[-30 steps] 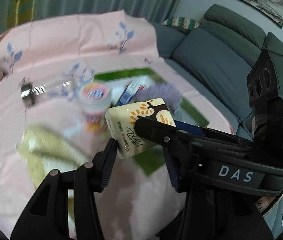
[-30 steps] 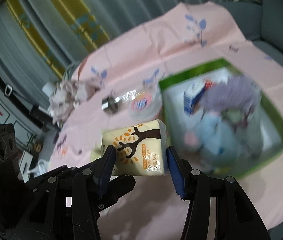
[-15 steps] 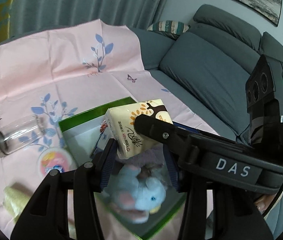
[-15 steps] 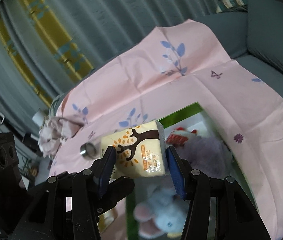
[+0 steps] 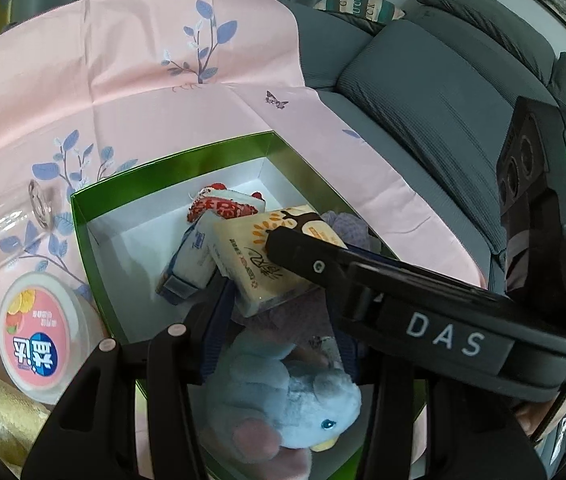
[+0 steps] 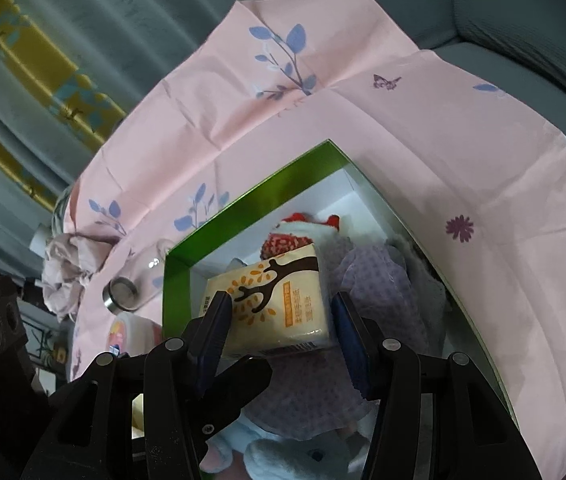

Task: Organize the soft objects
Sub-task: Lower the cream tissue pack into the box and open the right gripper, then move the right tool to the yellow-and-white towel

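Both grippers clamp one cream plastic-wrapped tissue pack printed with a brown tree (image 6: 271,300), holding it above a green-rimmed, white-lined open box (image 5: 83,232). The right gripper (image 6: 277,320) presses the pack's two short ends, so its long axis runs across that view; the left gripper (image 5: 279,300) pinches it crosswise. Below lie a blue plush animal (image 5: 295,396), a lilac knitted cloth (image 6: 367,276) and a red-and-white plush (image 5: 223,208). Bare white floor shows only near the box's far-left corner. The box sits on a pink leaf-print cloth (image 5: 123,60).
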Demonstrator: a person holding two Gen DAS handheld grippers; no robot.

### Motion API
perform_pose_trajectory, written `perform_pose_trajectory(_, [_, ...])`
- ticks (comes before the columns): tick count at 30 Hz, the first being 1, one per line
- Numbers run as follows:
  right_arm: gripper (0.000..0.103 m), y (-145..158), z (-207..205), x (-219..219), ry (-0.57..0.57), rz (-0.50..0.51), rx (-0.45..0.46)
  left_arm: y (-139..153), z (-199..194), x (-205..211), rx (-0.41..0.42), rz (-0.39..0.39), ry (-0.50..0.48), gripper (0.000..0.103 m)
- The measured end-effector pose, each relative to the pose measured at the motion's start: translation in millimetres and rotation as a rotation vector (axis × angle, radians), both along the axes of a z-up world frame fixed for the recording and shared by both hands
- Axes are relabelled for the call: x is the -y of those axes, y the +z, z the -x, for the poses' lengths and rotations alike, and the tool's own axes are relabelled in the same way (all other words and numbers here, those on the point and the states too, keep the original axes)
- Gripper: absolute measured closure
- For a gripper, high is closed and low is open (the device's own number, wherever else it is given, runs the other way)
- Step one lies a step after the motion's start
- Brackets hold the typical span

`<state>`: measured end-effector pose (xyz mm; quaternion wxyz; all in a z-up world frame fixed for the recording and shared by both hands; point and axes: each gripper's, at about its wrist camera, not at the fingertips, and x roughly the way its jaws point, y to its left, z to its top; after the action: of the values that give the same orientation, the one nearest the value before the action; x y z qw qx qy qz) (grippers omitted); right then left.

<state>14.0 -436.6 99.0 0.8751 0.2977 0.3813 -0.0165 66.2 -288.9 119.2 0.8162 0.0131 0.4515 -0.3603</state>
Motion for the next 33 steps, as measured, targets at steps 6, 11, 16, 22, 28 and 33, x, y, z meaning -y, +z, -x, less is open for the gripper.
perform_pose_trajectory(6, [0.046,10,9,-7,-0.02,0.042,0.016,13,13,-16,0.014,0.028,0.009,0.046])
perform_pose_trajectory(11, [0.029,29,22,-24,-0.027,0.095,0.056,32,33,-62,0.065,0.06,0.069,0.027])
perform_pose_trajectory(16, [0.019,48,34,-57,0.027,0.134,0.109,39,52,-139,0.068,0.115,0.206,0.016])
perform_pose_trajectory(22, [0.018,53,36,-110,0.146,0.127,0.137,25,78,-223,0.109,0.048,0.39,0.014])
perform_pose_trajectory(28, [0.018,41,30,-170,0.279,0.135,0.092,-14,97,-278,0.108,-0.041,0.536,0.014])
perform_pose_trajectory(33, [0.018,26,23,-207,0.288,0.124,0.075,-54,102,-302,0.001,0.036,0.562,0.016])
